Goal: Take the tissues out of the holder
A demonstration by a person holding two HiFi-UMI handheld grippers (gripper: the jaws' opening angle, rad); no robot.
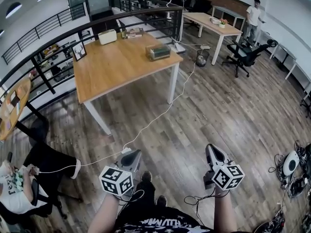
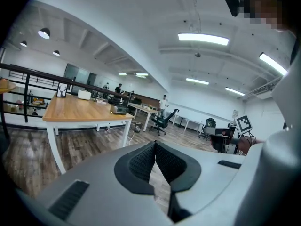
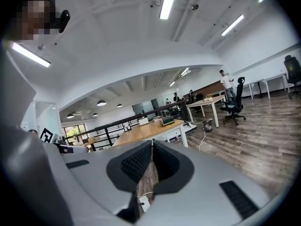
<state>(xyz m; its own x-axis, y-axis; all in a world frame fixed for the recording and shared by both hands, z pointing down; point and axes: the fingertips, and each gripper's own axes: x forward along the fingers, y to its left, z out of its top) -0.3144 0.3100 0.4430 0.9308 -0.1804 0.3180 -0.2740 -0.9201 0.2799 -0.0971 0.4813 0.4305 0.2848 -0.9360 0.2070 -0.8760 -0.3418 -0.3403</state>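
The tissue holder, a low greenish box, stands near the right end of the wooden table, far ahead of both grippers. It shows small in the left gripper view and the right gripper view. My left gripper and right gripper hang low over the plank floor, close to the person's body and well short of the table. In both gripper views the fingertips meet, left gripper and right gripper, with nothing between them.
A white box and a picture frame also stand on the table. A white cable runs over the floor to a plug by my left gripper. A black railing lies behind, a seated person at lower left, an office chair at right.
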